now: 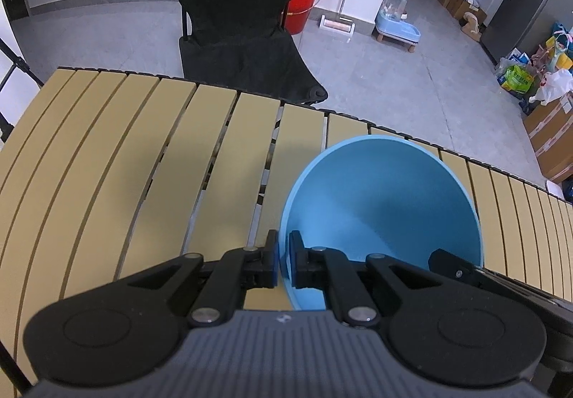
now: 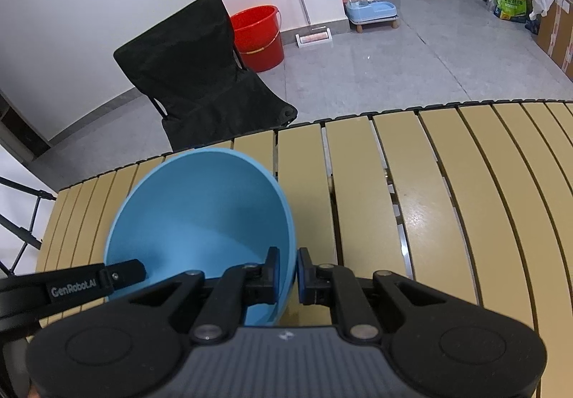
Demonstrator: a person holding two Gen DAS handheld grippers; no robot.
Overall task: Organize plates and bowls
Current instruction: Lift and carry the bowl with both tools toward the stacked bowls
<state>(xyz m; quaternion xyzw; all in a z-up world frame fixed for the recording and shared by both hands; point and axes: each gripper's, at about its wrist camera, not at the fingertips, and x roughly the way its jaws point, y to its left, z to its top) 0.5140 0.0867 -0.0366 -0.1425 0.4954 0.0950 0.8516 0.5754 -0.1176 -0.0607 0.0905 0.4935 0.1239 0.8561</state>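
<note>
Two-claw bowl carry
Left claw (image 1: pixel 283 256) and right claw (image 2: pixel 286 272) clamped on opposite rims of blue bowl (image 1: pixel 386 204) for balanced support above surface (image 1: pixel 143 154).

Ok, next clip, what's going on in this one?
A person is holding one blue bowl with both tools at once. The left tool is clamped on the bowl's left rim and the right tool on the opposite rim. The bowl is tilted, over a slatted tan table. No plates or other bowls show in either view. A black folding chair stands beyond the table.
</note>
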